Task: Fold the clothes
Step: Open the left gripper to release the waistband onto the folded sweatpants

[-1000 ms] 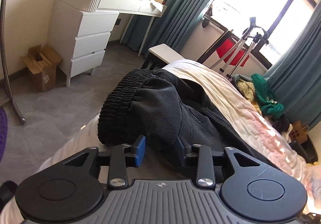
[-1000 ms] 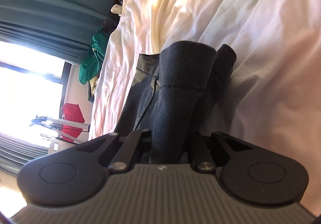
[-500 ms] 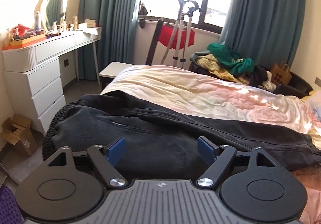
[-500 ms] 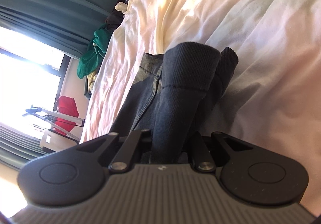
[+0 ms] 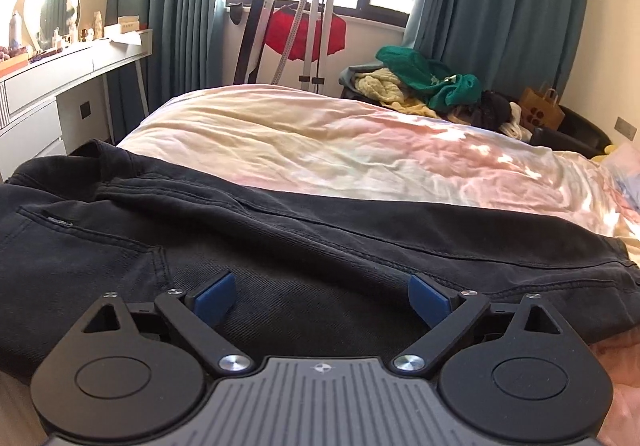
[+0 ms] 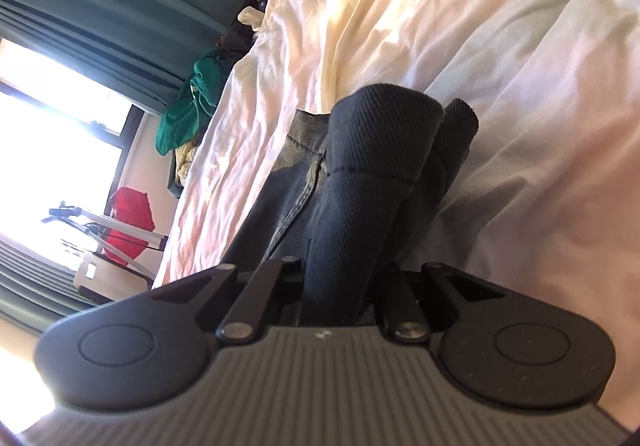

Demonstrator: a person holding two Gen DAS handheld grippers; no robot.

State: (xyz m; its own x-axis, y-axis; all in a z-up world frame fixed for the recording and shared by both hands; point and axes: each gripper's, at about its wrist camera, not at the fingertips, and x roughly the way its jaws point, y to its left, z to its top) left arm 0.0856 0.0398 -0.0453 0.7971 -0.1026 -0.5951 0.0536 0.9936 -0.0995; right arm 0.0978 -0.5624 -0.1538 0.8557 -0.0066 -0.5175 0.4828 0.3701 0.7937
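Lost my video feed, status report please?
Left gripper open above black trousers. Right gripper shut on trousers' ribbed cuff. Nothing blocking on bedsheet.

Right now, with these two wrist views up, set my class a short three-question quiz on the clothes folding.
1. True or false: the left hand-held gripper is open.
2. What is the right hand-held gripper shut on? A) green top B) black trousers C) paper bag
3. Fill in: the trousers lie on the ____.

Key: 1 true; 2 B, their ribbed cuff; 3 bed.

Home bedroom: bed (image 5: 360,150), curtains (image 5: 500,6).
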